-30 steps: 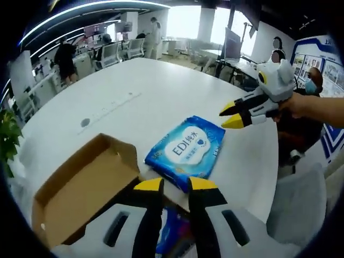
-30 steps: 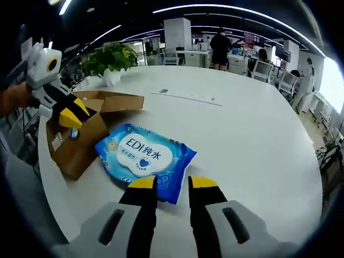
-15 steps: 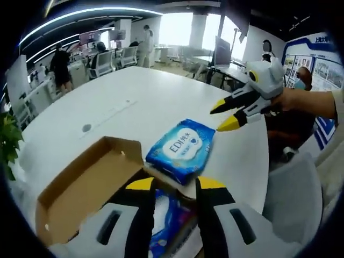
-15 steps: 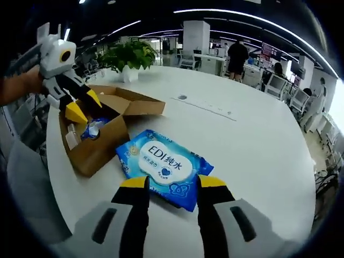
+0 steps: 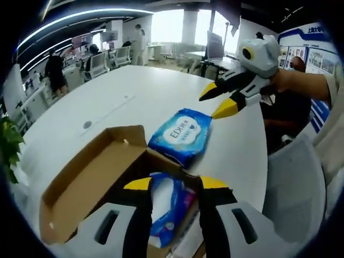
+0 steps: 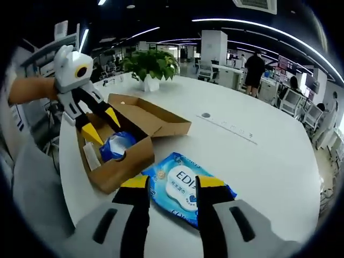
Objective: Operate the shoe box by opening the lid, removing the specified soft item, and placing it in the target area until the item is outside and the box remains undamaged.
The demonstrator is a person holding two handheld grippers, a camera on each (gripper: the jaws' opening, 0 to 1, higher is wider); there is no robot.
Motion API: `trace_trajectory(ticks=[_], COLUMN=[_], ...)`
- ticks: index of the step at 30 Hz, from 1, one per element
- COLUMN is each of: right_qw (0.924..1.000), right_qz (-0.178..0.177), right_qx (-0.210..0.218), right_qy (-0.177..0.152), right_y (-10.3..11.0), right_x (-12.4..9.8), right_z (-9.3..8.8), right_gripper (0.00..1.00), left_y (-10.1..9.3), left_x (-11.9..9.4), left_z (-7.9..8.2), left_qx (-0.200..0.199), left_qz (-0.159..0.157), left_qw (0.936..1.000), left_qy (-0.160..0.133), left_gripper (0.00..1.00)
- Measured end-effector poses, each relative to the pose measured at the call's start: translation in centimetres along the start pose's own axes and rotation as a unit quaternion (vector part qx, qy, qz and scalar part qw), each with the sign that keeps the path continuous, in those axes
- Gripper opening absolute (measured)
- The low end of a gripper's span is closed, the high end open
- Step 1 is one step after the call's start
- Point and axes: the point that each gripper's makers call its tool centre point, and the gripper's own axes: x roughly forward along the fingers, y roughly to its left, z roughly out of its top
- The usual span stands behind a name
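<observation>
I see a big white desk (image 5: pixel 107 102) with a brown shoe box (image 5: pixel 91 177) on it. The lid of the box is open and lies flat to the side. A blue pack of wet wipes (image 5: pixel 180 134) is out of the box. It lies flat on the desk, just beside the box.

In the left gripper view, my left tool (image 5: pixel 174 184) hangs over the open box. Its two yellow tips are spread apart and hold nothing. Between them, down in the box, I see something soft (image 5: pixel 164 207) in blue and white. My right tool (image 5: pixel 219 99) is up in the air past the wipes. Its tips are spread too, with nothing between them. A hand (image 5: pixel 282 80) holds it.

In the right gripper view, my right tool (image 6: pixel 173 181) hangs just above the wipes (image 6: pixel 183 185), loose and not holding them. The left tool (image 6: pixel 99 124) points down into the box (image 6: pixel 129 150), over the blue soft thing (image 6: pixel 117 146). A green plant (image 6: pixel 150 63) stands at the far side of the desk (image 6: pixel 258 161).
</observation>
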Motion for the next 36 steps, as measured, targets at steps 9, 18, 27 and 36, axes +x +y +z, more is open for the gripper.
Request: trace_trajectory(ticks=[9,18,27,36], right_qw=[0.9993,0.9975,0.9924,0.9845], right_qz=[0.034,0.062,0.09,0.102], right_qx=[-0.013,-0.033,-0.084,-0.135], right_qy=[-0.009,-0.014,0.005,0.046], right_y=[2.5,4.9,7.4,9.3], right_x=[1.9,3.9,6.3,8.9], right_z=[1.6,3.0,3.9,3.4], right_gripper=[0.3,0.28,0.25,0.23], left_y=[0.1,0.6,1.5,1.8], left_x=[0.5,1.2,2.0,2.4], left_z=[-2.9,-4.8,-6.5,-6.7], left_qx=[0.02,0.025,0.023,0.027], left_qz=[-0.002,-0.008,-0.013,-0.02], left_qw=[0.9992,0.9978,0.9956,0.9945], left_qy=[0.035,0.061,0.09,0.099], left_gripper=[0.31,0.3,0.27,0.2])
